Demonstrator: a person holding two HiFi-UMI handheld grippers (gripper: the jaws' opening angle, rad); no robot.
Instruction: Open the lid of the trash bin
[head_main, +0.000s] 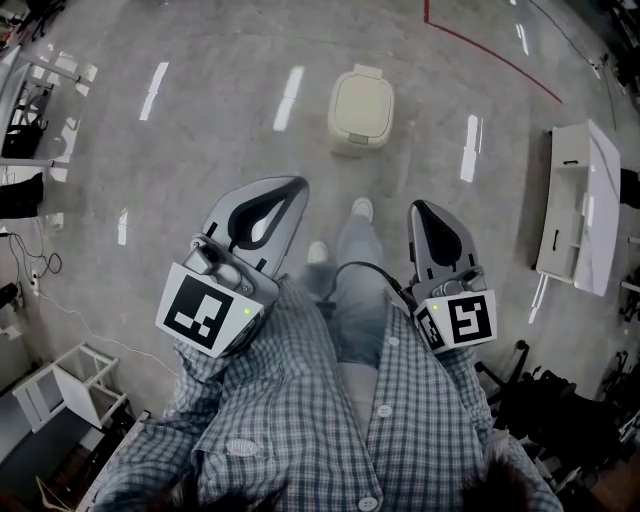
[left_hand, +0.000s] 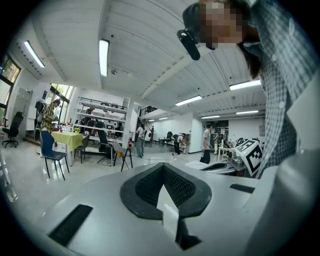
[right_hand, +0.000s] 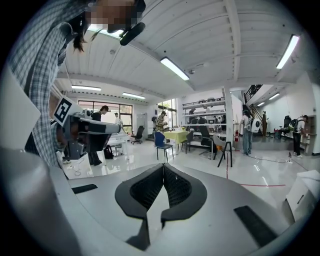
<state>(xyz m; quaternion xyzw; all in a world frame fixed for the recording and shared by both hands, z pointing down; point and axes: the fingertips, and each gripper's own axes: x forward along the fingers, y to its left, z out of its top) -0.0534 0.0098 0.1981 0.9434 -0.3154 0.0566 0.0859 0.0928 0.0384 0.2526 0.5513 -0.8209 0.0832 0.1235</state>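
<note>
Person standing on grey floor (head_main: 200, 150), holding both grippers at chest, left gripper (head_main: 287, 192) clenching on nothing, right gripper (head_main: 424, 210) clenching too, empty, cream trash bin (head_main: 361, 110) sitting well ahead of the shoes (head_main: 362, 208), lid down, near the floor's red line (head_main: 480, 45).

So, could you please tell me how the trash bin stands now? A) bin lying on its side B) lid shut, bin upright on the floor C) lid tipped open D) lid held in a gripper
B: the trash bin stands upright on the floor, its lid down and nothing touching it.
</note>
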